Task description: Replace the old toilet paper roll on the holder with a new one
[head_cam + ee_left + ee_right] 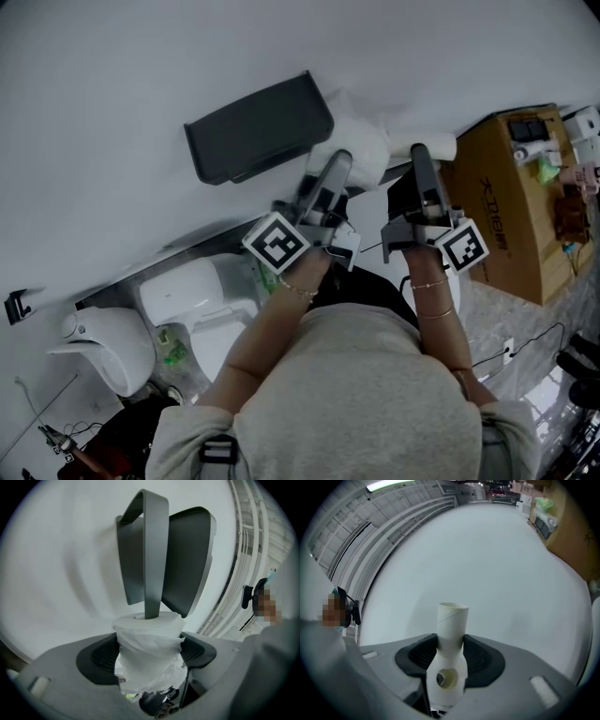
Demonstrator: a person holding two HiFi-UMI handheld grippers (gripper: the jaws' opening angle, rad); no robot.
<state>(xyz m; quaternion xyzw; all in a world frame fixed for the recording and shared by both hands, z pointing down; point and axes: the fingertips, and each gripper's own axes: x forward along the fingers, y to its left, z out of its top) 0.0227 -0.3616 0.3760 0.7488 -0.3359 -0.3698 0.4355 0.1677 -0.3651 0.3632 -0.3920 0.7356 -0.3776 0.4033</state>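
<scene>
Two grippers face a white wall (497,559). The left gripper (147,651) pinches a full toilet paper roll (147,637), its top edge meeting the grey holder arm (153,550); how deep the arm sits in the core is unclear. The right gripper (450,656) clamps an empty cardboard tube (451,625), with bare wall all round it.
</scene>
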